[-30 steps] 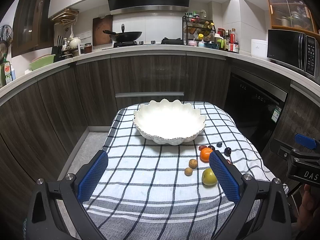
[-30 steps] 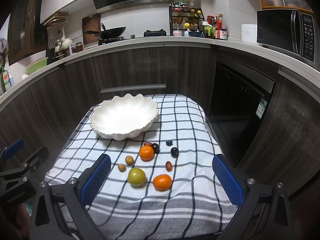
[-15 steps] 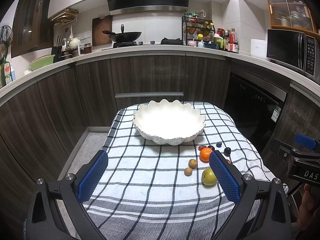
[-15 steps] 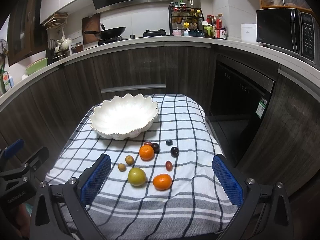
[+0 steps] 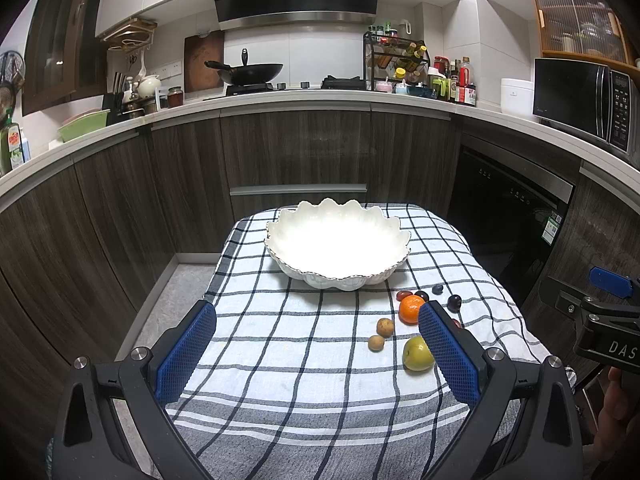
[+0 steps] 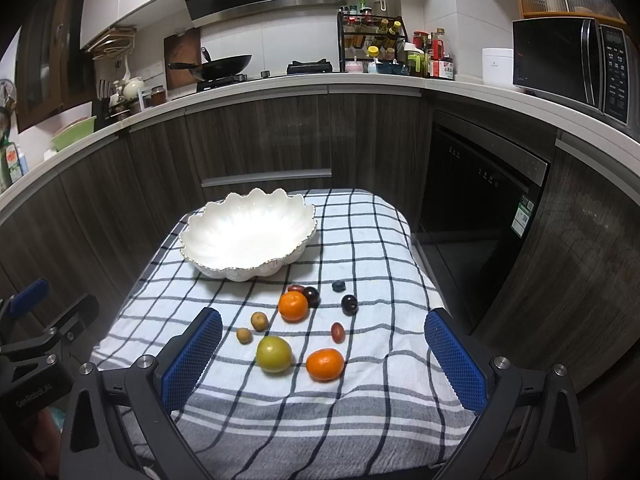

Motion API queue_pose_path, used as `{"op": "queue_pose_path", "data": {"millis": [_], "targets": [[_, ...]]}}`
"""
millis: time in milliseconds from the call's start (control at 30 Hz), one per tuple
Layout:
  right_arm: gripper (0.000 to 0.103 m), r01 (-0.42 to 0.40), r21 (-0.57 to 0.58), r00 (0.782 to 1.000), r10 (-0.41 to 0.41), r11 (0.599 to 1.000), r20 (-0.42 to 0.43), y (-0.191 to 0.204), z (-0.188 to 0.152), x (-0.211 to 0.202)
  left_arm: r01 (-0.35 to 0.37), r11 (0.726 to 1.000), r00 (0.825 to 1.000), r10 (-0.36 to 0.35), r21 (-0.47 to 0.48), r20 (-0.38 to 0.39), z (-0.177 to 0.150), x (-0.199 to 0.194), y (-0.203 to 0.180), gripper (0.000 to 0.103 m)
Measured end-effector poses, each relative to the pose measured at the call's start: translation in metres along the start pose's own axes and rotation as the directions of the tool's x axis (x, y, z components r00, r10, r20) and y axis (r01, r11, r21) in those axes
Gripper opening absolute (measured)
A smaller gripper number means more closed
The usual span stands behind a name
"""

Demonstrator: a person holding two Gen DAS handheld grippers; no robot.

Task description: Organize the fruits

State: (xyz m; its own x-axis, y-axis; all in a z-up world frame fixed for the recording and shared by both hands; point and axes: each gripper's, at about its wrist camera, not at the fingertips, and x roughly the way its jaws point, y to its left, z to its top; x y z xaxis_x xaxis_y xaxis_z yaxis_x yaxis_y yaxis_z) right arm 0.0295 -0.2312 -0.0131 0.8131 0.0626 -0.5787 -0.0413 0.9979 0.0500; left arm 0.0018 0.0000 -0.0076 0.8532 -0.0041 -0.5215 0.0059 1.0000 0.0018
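We see right gripper [image 6: 324,364] gaping, nearer fruits: green fruit [image 6: 273,353] just ahead-left; left gripper [image 5: 316,354] gaping, fruits off right.

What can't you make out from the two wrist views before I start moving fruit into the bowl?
- Left wrist view: the near orange is hidden behind the left tool's right finger, which also cuts into the green fruit.
- Both views: the small dark fruits are too small to identify by type.
- Right wrist view: the front inner wall of the white bowl is hidden behind its own scalloped rim.
- The checked cloth covers the table.
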Motion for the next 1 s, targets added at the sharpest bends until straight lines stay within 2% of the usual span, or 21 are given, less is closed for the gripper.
{"op": "queue_pose_path", "data": {"millis": [1000], "targets": [[0.103, -0.002, 0.002, 1.000, 0.002, 1.000, 0.001, -0.0007, 0.0001, -0.0004, -0.002, 1.000, 1.000, 0.002, 0.008, -0.007, 0.0002, 0.0006, -0.0018, 0.103]]}}
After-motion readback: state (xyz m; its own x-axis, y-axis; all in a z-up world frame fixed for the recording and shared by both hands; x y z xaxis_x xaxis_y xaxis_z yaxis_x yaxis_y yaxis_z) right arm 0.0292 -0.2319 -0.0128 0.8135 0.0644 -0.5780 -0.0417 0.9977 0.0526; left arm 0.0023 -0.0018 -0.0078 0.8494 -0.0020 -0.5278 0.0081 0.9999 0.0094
